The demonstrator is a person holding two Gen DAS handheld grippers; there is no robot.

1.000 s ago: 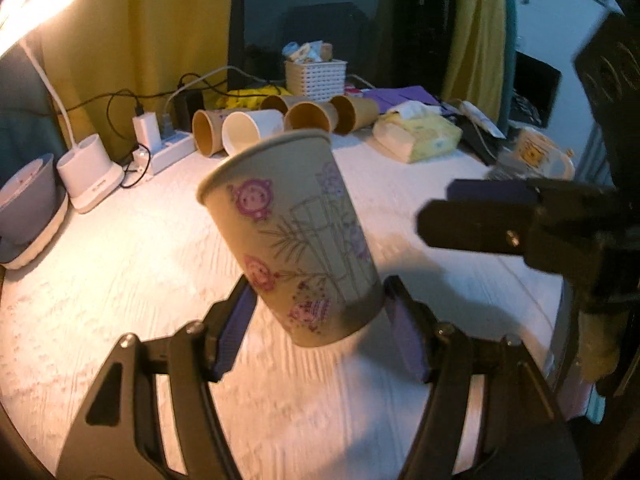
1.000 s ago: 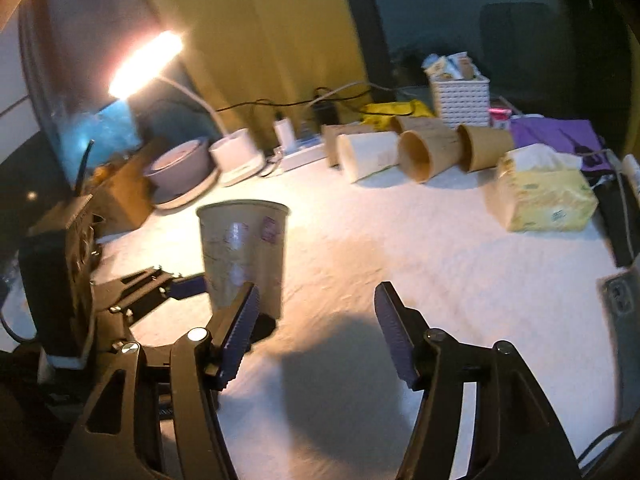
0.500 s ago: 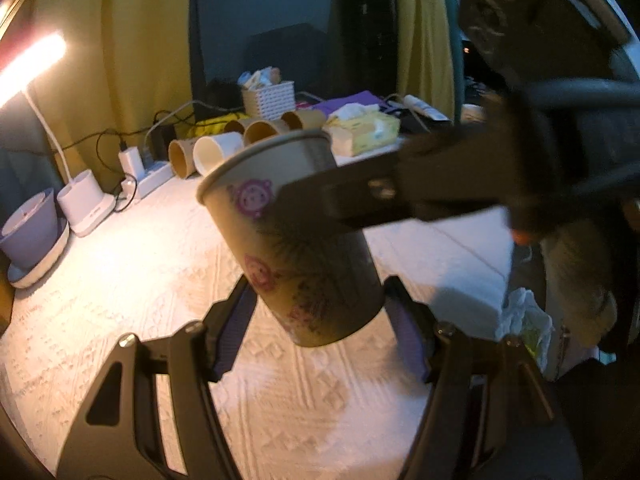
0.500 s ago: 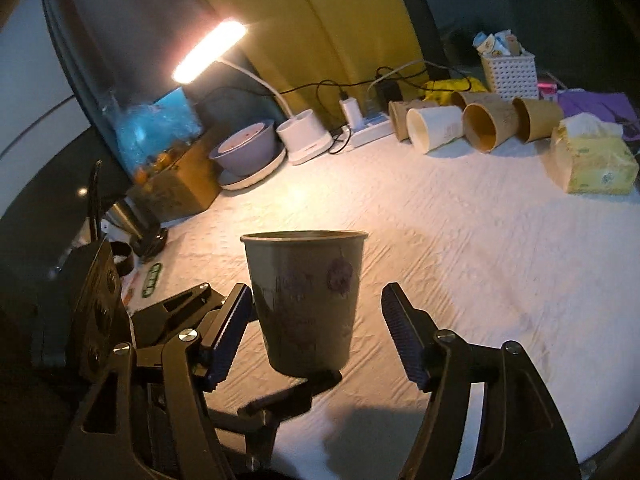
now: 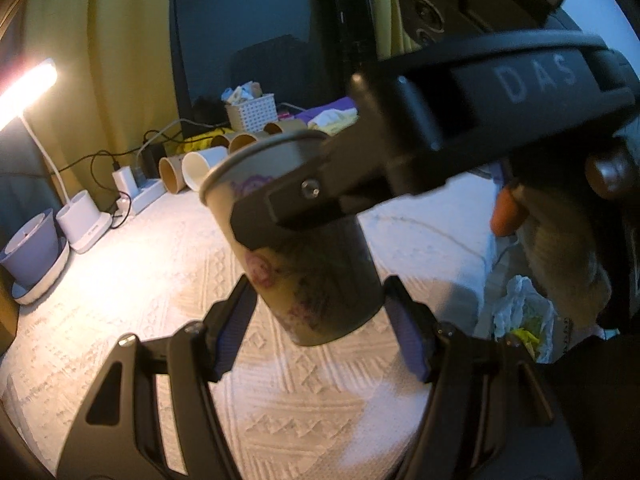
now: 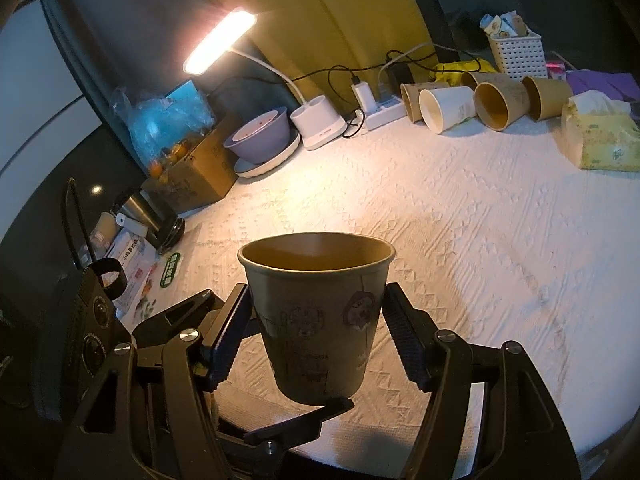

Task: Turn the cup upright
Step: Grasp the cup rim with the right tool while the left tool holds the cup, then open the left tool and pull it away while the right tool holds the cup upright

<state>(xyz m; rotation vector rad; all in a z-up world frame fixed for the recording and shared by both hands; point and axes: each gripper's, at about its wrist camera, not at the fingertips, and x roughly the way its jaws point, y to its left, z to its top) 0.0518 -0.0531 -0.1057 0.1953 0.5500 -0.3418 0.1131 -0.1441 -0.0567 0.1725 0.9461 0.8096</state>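
The right gripper (image 6: 318, 334) has closed in within the last second and now brackets the cup (image 6: 318, 316), pads touching its sides. The left gripper (image 5: 316, 330) clamps the cup's base above the counter (image 6: 500, 240), mouth up: handover seems under way.

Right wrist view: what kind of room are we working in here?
Probably a home bedroom or living room, not a lab: a table under a white embossed cloth, a lit desk lamp beside yellow curtains, and a tissue pack.
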